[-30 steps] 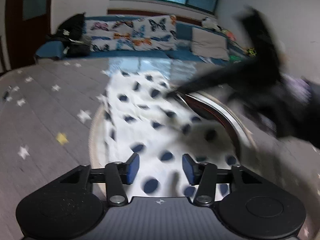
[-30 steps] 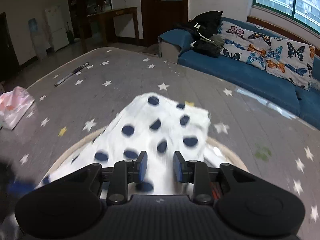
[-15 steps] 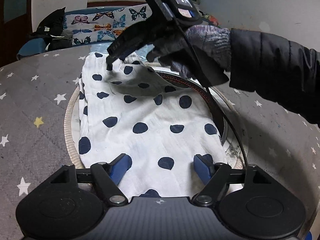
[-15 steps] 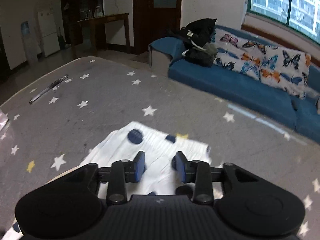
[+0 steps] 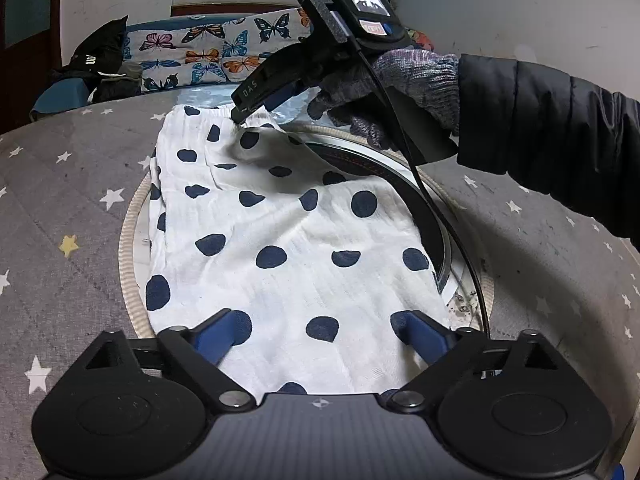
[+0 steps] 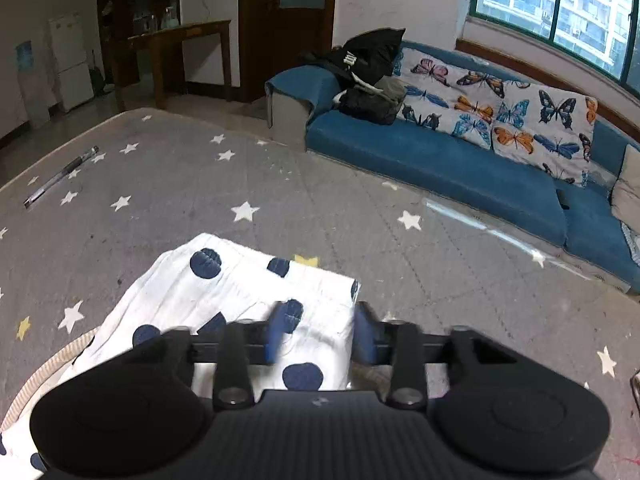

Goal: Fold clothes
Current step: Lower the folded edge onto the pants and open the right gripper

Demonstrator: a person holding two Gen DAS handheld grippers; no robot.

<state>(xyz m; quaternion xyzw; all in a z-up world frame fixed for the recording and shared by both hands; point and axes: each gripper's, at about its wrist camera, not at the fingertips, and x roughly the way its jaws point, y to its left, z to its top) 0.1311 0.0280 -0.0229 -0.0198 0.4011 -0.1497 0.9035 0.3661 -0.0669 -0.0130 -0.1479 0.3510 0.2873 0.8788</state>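
A white garment with navy dots (image 5: 280,220) lies flat over a round tray (image 5: 128,240) on the grey star-patterned tabletop. My left gripper (image 5: 320,332) hovers over its near end, jaws wide and still opening, pressing on nothing. At the far end a gloved hand (image 5: 400,80) holds my right gripper (image 5: 244,110), whose tips are down at the elastic waistband. In the right wrist view the right gripper (image 6: 320,336) straddles the waistband corner of the garment (image 6: 224,288). Its jaws are closing, one finger blurred, with cloth between them and a gap still showing.
A black cable (image 5: 440,220) runs from the right gripper across the tray's dark right side. A pen (image 6: 60,178) lies at the table's far left edge. Beyond the table stands a blue sofa (image 6: 460,168) with butterfly cushions and black bags (image 6: 368,76).
My left jaws have spread much wider over the near hem. The right gripper has swung across and come down onto the far waistband, where the cloth corner now sits between its fingers.
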